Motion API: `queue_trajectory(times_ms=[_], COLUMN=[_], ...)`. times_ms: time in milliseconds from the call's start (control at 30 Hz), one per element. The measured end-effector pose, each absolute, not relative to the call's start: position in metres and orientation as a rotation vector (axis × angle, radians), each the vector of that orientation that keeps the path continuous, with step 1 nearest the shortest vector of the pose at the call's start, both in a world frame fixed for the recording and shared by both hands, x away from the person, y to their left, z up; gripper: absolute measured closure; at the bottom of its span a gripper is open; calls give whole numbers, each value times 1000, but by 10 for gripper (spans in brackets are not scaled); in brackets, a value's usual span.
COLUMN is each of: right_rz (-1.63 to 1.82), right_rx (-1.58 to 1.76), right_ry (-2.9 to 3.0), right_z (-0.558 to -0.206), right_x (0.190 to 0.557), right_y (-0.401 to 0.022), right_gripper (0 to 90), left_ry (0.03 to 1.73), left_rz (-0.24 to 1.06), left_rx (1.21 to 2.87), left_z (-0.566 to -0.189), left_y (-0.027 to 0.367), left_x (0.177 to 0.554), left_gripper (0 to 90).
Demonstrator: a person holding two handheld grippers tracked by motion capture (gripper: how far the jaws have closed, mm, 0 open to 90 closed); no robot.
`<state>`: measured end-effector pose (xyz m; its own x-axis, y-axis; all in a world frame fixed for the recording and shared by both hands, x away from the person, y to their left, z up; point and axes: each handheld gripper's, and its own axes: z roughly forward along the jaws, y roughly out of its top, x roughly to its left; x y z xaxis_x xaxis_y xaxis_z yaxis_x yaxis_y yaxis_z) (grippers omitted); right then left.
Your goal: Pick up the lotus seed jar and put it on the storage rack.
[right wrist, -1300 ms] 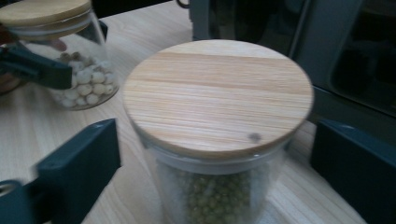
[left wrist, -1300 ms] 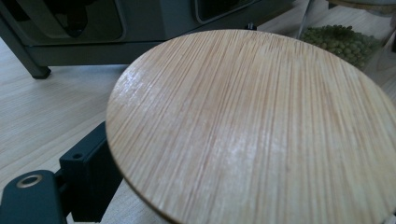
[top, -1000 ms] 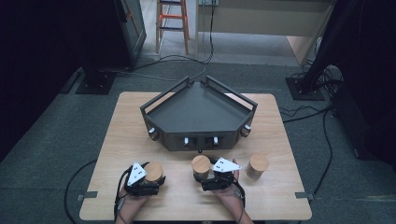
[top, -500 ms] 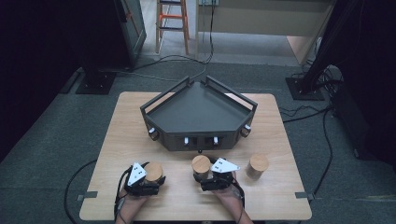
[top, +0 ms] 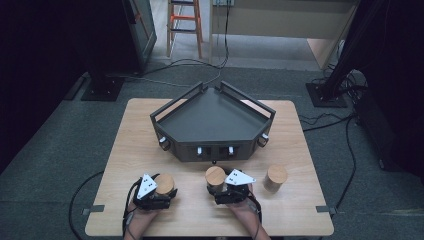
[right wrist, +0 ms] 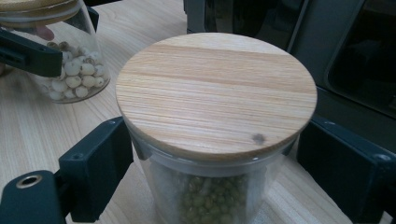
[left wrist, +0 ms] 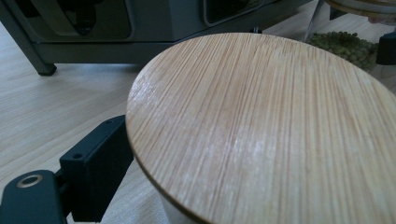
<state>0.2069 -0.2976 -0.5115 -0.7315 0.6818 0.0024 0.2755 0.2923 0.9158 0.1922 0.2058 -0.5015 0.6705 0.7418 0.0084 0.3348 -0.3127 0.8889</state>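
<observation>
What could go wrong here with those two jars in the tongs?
The right tongs have just been opening around the green-bean jar, and a gap shows at one side: lifted now, it might slip or tip. The tray stands close ahead, so a jar could knock its edge.

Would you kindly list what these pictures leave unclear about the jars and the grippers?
- Left gripper view: the bamboo lid hides its jar's contents and the second of the fingers; whether the pads press cannot be told.
- Right gripper view: the green-bean jar is cut off by the bottom edge, so its base is hidden.
- High view: the third jar is too small to tell its contents.
- High view: each grey plate covers its gripper's fingers.
</observation>
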Motion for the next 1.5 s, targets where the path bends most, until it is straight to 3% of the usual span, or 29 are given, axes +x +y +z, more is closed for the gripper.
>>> queue_trajectory(times_ms=[733, 867, 1500], right_rz=[1433, 1432, 1436], right_rx=[887, 887, 899], right_ry=[2170, 2169, 2167], right_z=[-512, -512, -512], right_x=[207, 207, 208], right_y=[-299, -299, -299], right_gripper=[105, 106, 106], left_ry=[841, 817, 838], left_rz=[531, 514, 542], left_rx=[1913, 1915, 1910], left_z=[-502, -502, -502], left_y=[204, 207, 204], left_x=[192, 192, 188], left_gripper=[137, 245, 251])
